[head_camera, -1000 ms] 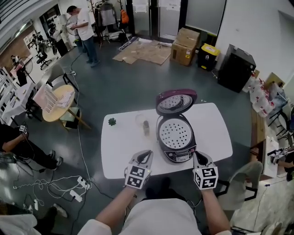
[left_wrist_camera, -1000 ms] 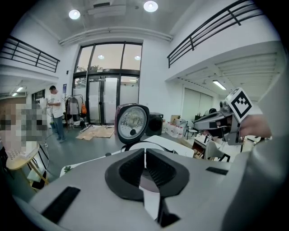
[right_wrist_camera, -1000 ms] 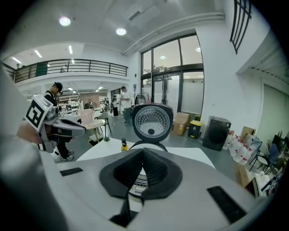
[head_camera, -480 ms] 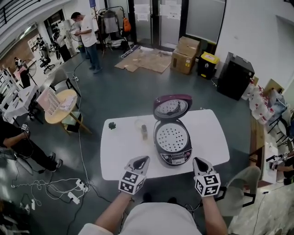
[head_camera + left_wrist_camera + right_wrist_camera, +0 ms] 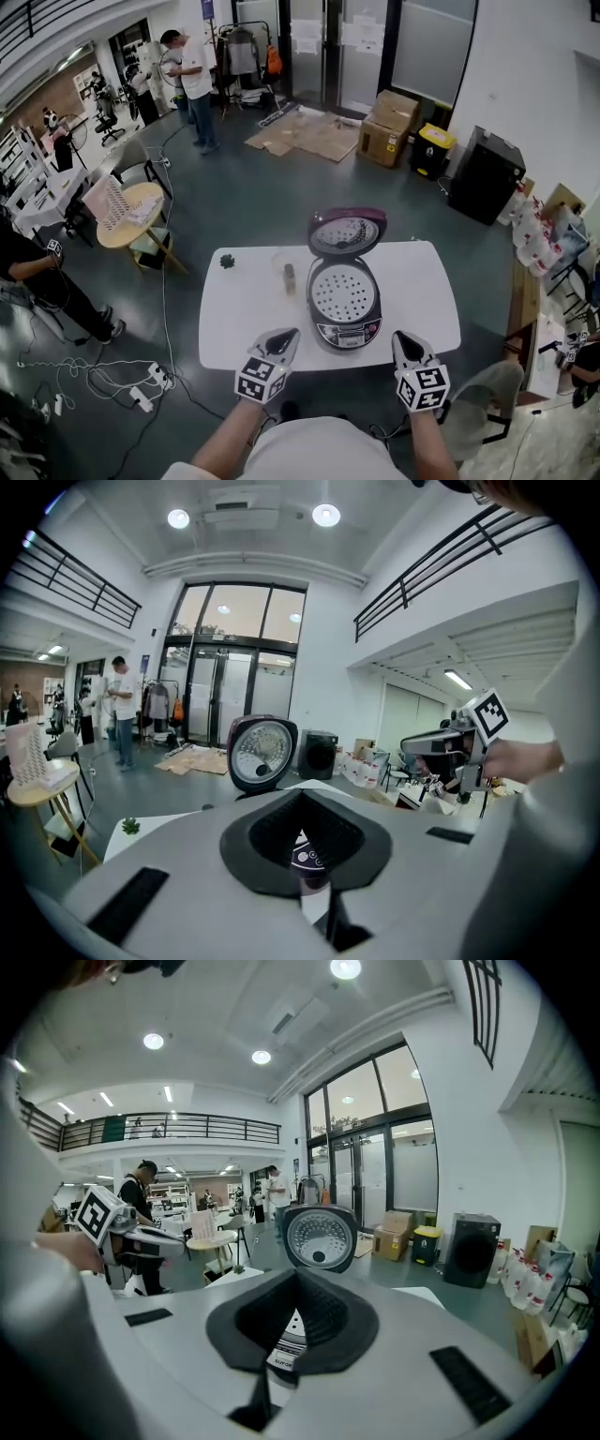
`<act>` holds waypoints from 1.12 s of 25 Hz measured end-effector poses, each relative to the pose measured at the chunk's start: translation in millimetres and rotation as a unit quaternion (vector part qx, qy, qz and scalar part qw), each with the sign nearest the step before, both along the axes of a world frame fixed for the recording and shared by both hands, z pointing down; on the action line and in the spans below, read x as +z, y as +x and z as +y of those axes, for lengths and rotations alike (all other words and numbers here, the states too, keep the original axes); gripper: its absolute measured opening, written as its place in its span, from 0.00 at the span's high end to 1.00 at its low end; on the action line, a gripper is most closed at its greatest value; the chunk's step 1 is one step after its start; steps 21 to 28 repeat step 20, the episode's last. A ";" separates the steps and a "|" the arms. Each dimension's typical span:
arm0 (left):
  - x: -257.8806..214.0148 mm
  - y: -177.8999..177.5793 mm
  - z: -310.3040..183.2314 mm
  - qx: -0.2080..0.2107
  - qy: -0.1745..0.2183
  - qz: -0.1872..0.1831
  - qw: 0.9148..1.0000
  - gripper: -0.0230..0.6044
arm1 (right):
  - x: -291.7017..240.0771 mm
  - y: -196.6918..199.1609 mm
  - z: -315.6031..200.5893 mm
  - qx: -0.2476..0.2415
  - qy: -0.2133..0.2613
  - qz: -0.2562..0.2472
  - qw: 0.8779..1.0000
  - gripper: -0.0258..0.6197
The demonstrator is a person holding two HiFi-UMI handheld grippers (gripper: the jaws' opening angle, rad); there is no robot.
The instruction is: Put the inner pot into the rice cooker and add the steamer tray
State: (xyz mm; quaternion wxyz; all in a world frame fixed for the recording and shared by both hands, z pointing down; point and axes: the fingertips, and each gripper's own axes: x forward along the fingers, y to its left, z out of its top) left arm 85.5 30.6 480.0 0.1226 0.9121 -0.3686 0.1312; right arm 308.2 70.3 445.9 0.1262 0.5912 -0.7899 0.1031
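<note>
Steamer tray (image 5: 342, 292) sits in open rice cooker (image 5: 348, 330) on white table (image 5: 242, 314); left gripper (image 5: 284, 336), right gripper (image 5: 402, 337) both clenched, empty

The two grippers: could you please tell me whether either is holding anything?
Nothing is held; the left gripper and the right gripper are both shut and empty.

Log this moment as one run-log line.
cooker: maroon rice cooker on white table, lid up | tray: white perforated steamer tray seated inside | left gripper: shut, empty | right gripper: shut, empty
</note>
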 end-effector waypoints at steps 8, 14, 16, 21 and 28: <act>-2.5 3.3 -6.4 -0.015 -0.003 0.005 1.000 0.94 | -0.3 4.5 -4.6 -0.014 -0.003 -0.010 1.000 0.94; 3.2 3.7 -4.7 -0.022 -0.005 0.006 1.000 0.94 | 6.3 4.9 -4.4 -0.023 -0.005 -0.010 1.000 0.94; 2.0 4.1 -5.7 -0.024 -0.005 0.006 1.000 0.94 | 4.5 6.2 -5.7 -0.025 -0.004 -0.010 1.000 0.94; -1.2 7.3 -6.6 -0.027 -0.005 0.006 1.000 0.94 | 0.8 11.4 -7.3 -0.027 -0.002 -0.011 1.000 0.94; -1.2 7.3 -6.6 -0.027 -0.005 0.006 1.000 0.94 | 0.8 11.4 -7.3 -0.027 -0.002 -0.011 1.000 0.94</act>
